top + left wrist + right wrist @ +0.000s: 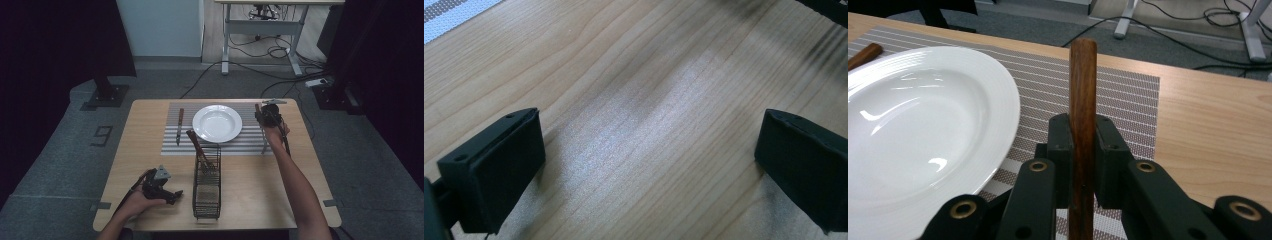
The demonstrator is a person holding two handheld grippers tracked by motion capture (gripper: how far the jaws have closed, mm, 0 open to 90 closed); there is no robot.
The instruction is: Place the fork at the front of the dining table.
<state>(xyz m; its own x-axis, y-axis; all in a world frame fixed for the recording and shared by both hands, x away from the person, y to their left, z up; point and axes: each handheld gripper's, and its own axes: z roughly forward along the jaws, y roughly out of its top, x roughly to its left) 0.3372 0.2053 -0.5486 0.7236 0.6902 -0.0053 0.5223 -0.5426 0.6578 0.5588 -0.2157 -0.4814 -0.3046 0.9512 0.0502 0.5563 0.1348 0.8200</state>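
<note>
**Wooden-handled utensil gripped beside the plate**

Nearest the person, the left gripper (172,194) rests low on the bare wooden table (260,200), its jaws spread wide with nothing between them; the left gripper view shows pale grain with a soft sheen between the two black pads. Just right of it stands a black wire caddy (206,187), with brown handles (195,142) leaning out of its far end.

Beyond lies a striped grey placemat (172,147). On it sits a white plate (217,123), with a knife (179,125) on the mat to its left. At the mat's right edge the right gripper (263,117) is clamped on a utensil (1082,95): the wooden handle sticks up between the pads, and a thin metal end hangs down toward the mat.

Past the table, grey carpet carries a floor mark (102,136), black stand bases (106,95), dark curtains at both sides, a white desk frame (260,37) and loose cables (250,70).
</note>
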